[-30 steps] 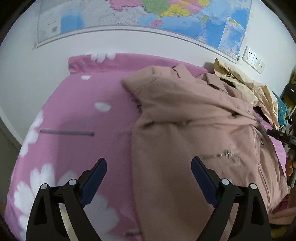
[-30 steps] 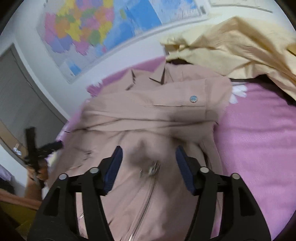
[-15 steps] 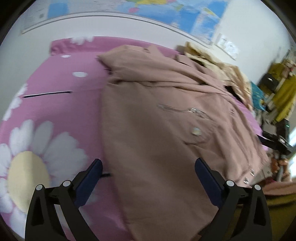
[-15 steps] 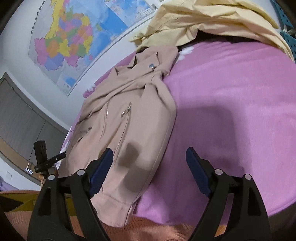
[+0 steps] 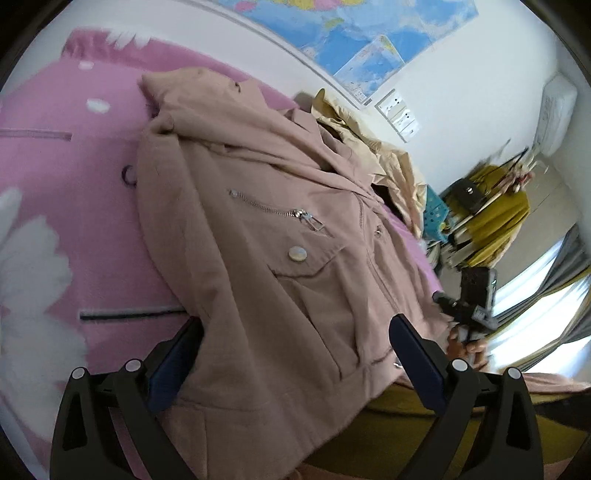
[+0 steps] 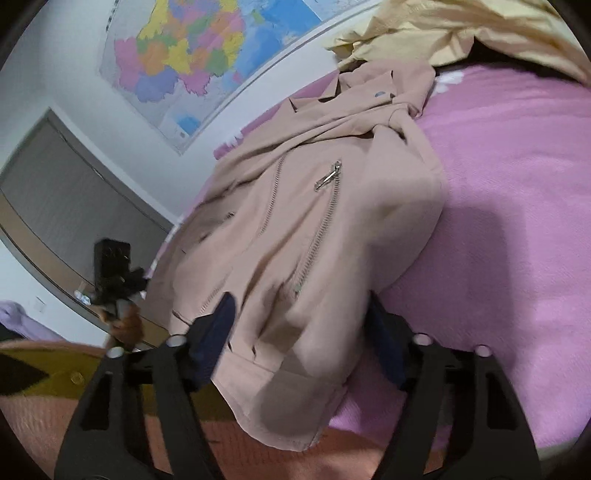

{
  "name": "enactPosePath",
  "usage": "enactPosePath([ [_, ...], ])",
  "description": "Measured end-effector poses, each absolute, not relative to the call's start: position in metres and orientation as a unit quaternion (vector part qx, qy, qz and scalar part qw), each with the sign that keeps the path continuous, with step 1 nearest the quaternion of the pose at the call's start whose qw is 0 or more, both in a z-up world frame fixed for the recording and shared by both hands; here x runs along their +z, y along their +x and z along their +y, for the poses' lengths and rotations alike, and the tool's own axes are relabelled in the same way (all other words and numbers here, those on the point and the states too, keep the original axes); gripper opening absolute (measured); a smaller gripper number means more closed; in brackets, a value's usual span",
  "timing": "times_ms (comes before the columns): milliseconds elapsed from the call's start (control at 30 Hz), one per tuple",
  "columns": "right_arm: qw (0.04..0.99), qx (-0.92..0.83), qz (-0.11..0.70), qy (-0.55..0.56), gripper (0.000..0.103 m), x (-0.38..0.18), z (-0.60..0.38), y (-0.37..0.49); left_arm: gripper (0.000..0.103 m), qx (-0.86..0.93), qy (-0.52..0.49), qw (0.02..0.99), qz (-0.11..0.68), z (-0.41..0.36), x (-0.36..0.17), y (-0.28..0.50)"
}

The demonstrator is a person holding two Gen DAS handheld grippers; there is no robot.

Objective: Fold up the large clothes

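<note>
A dusty-pink zip jacket (image 5: 266,236) lies spread on the pink flowered bedspread (image 5: 66,192), its hem hanging over the near bed edge. It also shows in the right wrist view (image 6: 314,221). My left gripper (image 5: 295,358) is open, with one finger on each side of the jacket's left hem corner. My right gripper (image 6: 299,332) is open, its fingers straddling the right hem corner. Neither is closed on the cloth.
A pale yellow garment (image 6: 461,33) lies heaped at the head of the bed, also visible in the left wrist view (image 5: 388,162). A map (image 6: 207,55) hangs on the wall. A clothes rack with a mustard garment (image 5: 495,218) stands to the right.
Both grippers have pulled back from over the jacket's body to its hem at the near bed edge and lowered around its corners. Both stay open.
</note>
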State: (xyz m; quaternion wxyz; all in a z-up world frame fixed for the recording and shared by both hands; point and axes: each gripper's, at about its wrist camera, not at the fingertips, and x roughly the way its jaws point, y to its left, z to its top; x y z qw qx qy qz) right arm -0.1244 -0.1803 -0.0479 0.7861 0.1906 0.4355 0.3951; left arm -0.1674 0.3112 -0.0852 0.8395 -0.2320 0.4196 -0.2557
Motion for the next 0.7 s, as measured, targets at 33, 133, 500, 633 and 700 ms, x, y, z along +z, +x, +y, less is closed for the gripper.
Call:
enactPosePath([
  [33,0.786,0.397,0.435,0.188,0.064,-0.048,-0.179,-0.125,0.096,-0.253,-0.228,0.841,0.421,0.309,-0.085,-0.166],
  [133,0.776,0.408,0.439,0.197,0.063,-0.048,-0.184,-0.129,0.087,-0.232,-0.217,0.845,0.43,0.309,-0.082,-0.167],
  [500,0.762,0.398,0.461,0.22,0.015,-0.06,-0.184,-0.13,0.015,-0.107,-0.145,0.874,0.451,0.301,-0.082,-0.155],
  [633,0.746,0.437,0.413,0.287,0.009,-0.046,-0.201,-0.141,0.005,-0.128,-0.212,0.869,0.429,0.321,-0.068,-0.161],
  [700,0.75,0.453,0.382,0.295,0.008,-0.028,-0.206,-0.15,0.004,-0.135,-0.228,0.874,0.408,0.327,-0.054,-0.169],
])
